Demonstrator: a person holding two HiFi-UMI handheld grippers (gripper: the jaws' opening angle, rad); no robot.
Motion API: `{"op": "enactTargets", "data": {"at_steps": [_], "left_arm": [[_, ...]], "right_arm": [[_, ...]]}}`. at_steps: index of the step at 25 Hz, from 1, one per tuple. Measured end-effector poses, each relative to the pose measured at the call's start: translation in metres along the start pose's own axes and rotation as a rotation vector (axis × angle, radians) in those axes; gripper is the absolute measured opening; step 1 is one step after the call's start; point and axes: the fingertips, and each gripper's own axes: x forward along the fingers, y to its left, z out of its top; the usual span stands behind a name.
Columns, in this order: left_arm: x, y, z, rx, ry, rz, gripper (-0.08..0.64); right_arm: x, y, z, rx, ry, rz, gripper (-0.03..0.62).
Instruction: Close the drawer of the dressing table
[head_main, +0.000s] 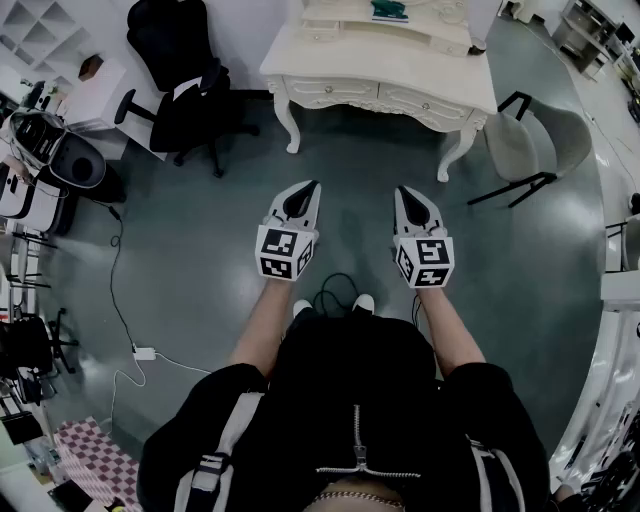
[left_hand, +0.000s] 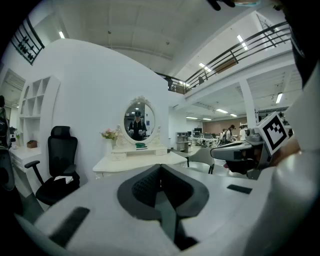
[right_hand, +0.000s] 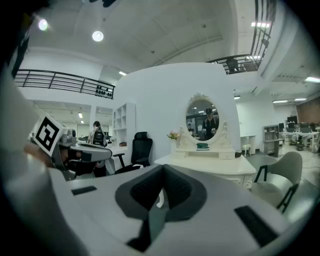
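my left gripper (head_main: 308, 190) and right gripper (head_main: 404, 194) are closed on nothing, well short of the dressing table (head_main: 400, 66), upper centre. its drawer (head_main: 330, 92) likely slides lightly; i'd push its flat front.

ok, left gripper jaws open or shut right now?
Shut. The left gripper shows its dark pads meeting along one seam in its own view, nothing between them.

blk office chair (head_main: 185, 90) upper L | pale chair (head_main: 528, 140) upper R | adapter (head_main: 144, 352) lower L

An office chair (head_main: 185, 100) stands left of the dressing table (head_main: 400, 62), a side chair (head_main: 515, 145) right of it.
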Motion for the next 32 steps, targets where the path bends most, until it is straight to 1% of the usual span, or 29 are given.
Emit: {"op": "enactTargets", "data": {"at_steps": [4,7,11,16,21,27,32], "left_arm": [[0.008,-0.001,0.004,0.007,0.007,-0.003,0.003],[0.012,-0.005,0.007,0.006,0.005,0.012,0.003],[0.015,-0.015,0.006,-0.004,0.004,0.039,0.003],[0.021,-0.024,-0.004,-0.013,0.027,0.052,0.003],[0.042,-0.021,0.005,-0.010,0.022,0.050,0.003],[0.072,0.000,0.010,-0.007,0.018,0.038,0.003],[0.117,0.035,0.010,-0.024,0.015,0.025,0.003]], "right_arm": [[0.002,-0.001,0.002,-0.005,0.000,0.020,0.001],[0.001,-0.007,-0.001,-0.001,0.019,0.044,0.002],[0.000,-0.019,-0.008,-0.022,0.043,0.044,0.000],[0.000,-0.032,-0.014,-0.002,0.051,0.055,0.001],[0.014,-0.048,-0.012,0.018,0.054,0.053,0.001],[0.048,-0.054,-0.011,0.027,0.047,0.048,0.002],[0.099,-0.062,-0.008,0.027,0.058,0.053,0.002]]}}
